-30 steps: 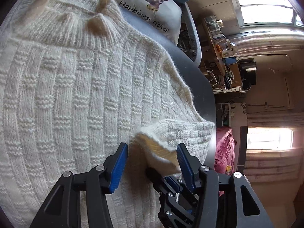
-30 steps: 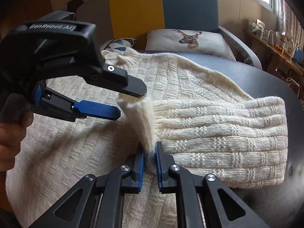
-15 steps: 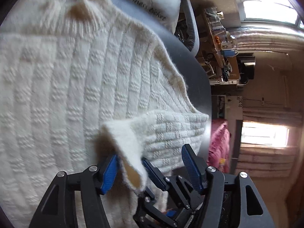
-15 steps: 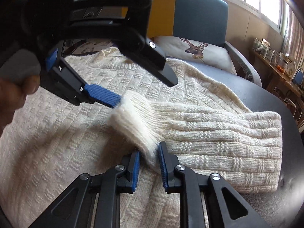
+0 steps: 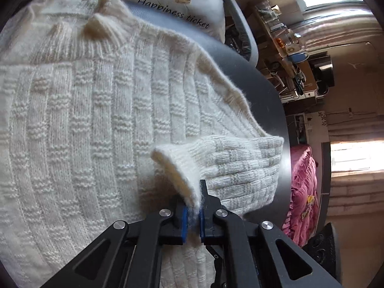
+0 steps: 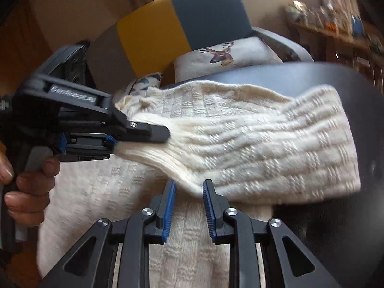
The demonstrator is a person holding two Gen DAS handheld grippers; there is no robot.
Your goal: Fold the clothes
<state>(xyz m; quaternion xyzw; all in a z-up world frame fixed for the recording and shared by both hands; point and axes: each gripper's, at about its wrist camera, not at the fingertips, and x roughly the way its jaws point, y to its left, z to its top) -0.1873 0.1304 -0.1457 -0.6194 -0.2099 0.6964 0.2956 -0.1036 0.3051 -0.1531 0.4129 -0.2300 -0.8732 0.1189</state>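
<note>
Cream knit sweater [image 5: 96,120] lies flat on the dark round table [image 5: 268,91], thick, soft and limp, best taken by its firmer cuff [image 5: 177,168], which the left gripper [image 5: 192,220] already pinches. Right gripper [image 6: 188,206] has its jaws opening, the sleeve [image 6: 264,148] edge loose between them. Beyond stand a chair [image 6: 180,24] with a deer cushion [image 6: 228,52] and cluttered shelves [image 5: 283,48].

Sweater [image 5: 91,124] lies flat on round table [image 5: 271,96], collar toward the far edge. One sleeve [image 5: 240,165] folded across the body, cuff end lifted off the knit below. Left gripper [image 5: 192,213] at that cuff, pads nipped on its edge. Right gripper [image 6: 188,204] just before the sleeve's near edge, jaws opening. Cushion [image 5: 182,4] on chair [image 6: 182,24] behind the table.
</note>
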